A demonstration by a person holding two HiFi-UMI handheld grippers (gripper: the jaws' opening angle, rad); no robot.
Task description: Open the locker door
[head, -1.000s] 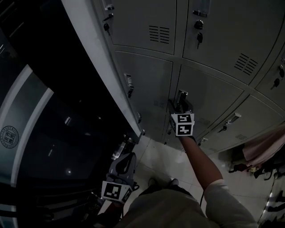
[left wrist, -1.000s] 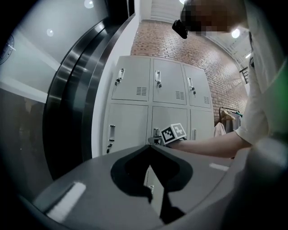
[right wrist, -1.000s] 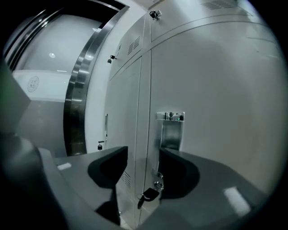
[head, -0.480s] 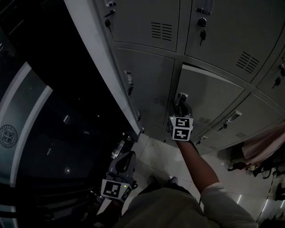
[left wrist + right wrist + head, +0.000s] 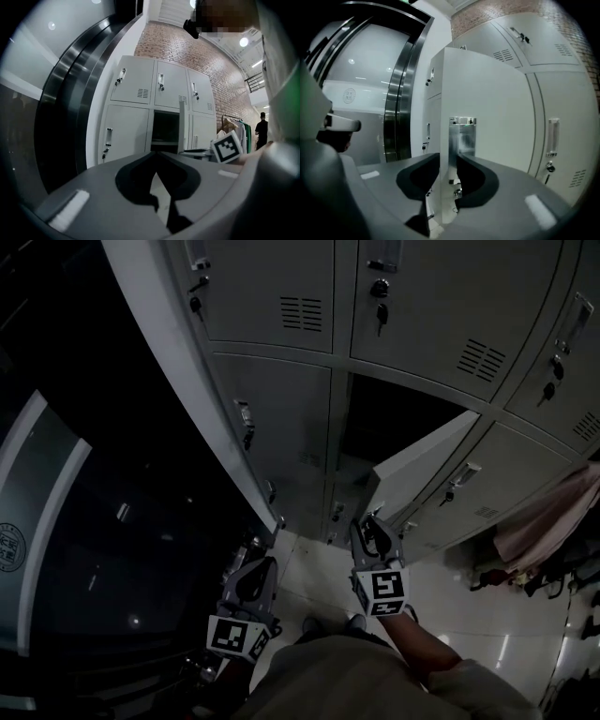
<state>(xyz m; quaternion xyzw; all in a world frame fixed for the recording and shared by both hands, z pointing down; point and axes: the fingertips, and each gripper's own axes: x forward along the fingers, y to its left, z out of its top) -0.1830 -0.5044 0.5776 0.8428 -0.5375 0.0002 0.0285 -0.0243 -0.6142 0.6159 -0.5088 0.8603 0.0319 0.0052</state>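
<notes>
Partly open locker door (image 5: 419, 468) (interior (image 5: 398, 413) dark)

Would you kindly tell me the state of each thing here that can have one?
locker door: open, swung out from its compartment.
neighbouring locker door: closed.
upper locker doors: closed.
right gripper: jaws have just been closing, clamped on the locker door's edge.
left gripper: jaws together, nothing between them.
</notes>
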